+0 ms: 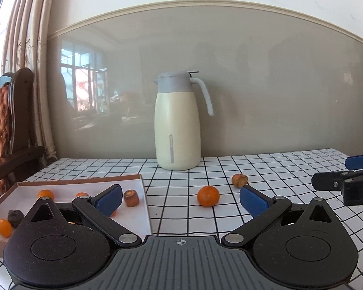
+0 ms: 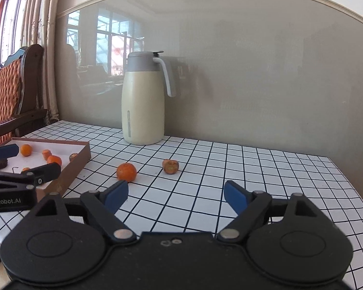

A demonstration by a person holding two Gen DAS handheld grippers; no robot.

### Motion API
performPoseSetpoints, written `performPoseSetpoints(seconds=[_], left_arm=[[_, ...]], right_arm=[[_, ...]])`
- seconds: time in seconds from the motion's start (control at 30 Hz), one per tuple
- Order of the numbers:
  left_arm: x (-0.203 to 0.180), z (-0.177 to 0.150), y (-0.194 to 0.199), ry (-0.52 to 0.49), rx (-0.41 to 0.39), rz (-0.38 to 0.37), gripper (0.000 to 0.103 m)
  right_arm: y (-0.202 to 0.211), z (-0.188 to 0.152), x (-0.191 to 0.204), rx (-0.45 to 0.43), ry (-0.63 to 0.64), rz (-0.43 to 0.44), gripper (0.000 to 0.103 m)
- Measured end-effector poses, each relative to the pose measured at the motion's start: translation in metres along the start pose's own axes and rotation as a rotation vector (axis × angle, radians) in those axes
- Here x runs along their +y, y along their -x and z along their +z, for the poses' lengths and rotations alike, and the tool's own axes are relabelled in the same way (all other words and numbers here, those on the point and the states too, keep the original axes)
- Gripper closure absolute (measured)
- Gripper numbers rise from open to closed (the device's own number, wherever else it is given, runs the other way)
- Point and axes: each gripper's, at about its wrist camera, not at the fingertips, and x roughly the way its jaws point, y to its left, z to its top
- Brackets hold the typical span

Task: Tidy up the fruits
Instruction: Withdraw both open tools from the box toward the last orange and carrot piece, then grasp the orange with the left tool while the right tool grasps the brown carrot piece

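An orange mandarin (image 1: 208, 196) (image 2: 126, 172) lies on the checked tablecloth, with a brownish fruit (image 1: 239, 180) (image 2: 170, 166) a little to its right. A shallow brown box (image 1: 146, 213) (image 2: 83, 155) at the left holds several small orange and dark fruits. My left gripper (image 1: 181, 199) stands open just short of the mandarin, its left finger over the box's corner. My right gripper (image 2: 176, 197) is open too, nothing between its blue pads, with both loose fruits beyond its tips. Each gripper shows at the edge of the other's view.
A cream and grey thermos jug (image 1: 177, 125) (image 2: 144, 101) stands at the back against the glossy wall. A wooden chair (image 1: 9, 130) and curtains are at the left. The table's right edge (image 2: 351, 183) falls off at the right.
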Motion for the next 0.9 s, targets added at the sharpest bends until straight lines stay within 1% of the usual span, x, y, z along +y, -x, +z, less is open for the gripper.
performPoseSetpoints(seconds=[0.03, 0.07, 0.1, 0.13, 0.17, 0.27, 0.4, 0.5, 0.57, 0.63, 0.77, 0.9], left_arm=[[-0.004, 0.0, -0.006, -0.003, 0.009, 0.004, 0.002], [-0.007, 0.0, -0.011, -0.004, 0.018, 0.001, 0.011], [-0.01, -0.001, -0.017, -0.001, 0.034, 0.0, 0.015], [-0.012, -0.002, -0.023, 0.006, 0.05, -0.005, 0.017], [-0.013, -0.003, -0.03, 0.013, 0.063, -0.01, 0.017], [-0.02, -0.007, -0.045, 0.013, 0.076, -0.015, 0.017], [-0.028, -0.008, -0.071, 0.024, 0.111, -0.024, 0.017], [-0.034, -0.004, -0.088, 0.021, 0.118, -0.021, 0.017], [-0.039, -0.004, -0.1, 0.019, 0.129, -0.017, 0.024], [-0.041, -0.005, -0.112, 0.026, 0.152, -0.022, 0.027], [-0.046, -0.009, -0.126, 0.03, 0.182, -0.021, 0.029], [-0.046, -0.008, -0.136, 0.03, 0.193, -0.019, 0.029]], right_arm=[[-0.005, 0.002, -0.003, 0.001, -0.011, 0.0, 0.027], [-0.01, 0.003, -0.005, -0.001, -0.019, 0.0, 0.028], [-0.015, 0.005, -0.007, -0.002, -0.023, 0.0, 0.029], [-0.02, 0.006, -0.008, 0.0, -0.023, 0.001, 0.03], [-0.025, 0.008, -0.008, -0.001, -0.02, 0.001, 0.032], [-0.04, 0.012, -0.011, -0.009, -0.007, 0.0, 0.032], [-0.063, 0.015, -0.017, 0.015, -0.012, 0.007, 0.04], [-0.077, 0.018, -0.019, 0.018, -0.013, 0.011, 0.041], [-0.086, 0.018, -0.021, 0.021, -0.018, 0.014, 0.042], [-0.094, 0.018, -0.024, 0.029, -0.032, 0.022, 0.044], [-0.11, 0.017, -0.027, 0.044, -0.045, 0.025, 0.046], [-0.124, 0.016, -0.029, 0.063, -0.057, 0.037, 0.048]])
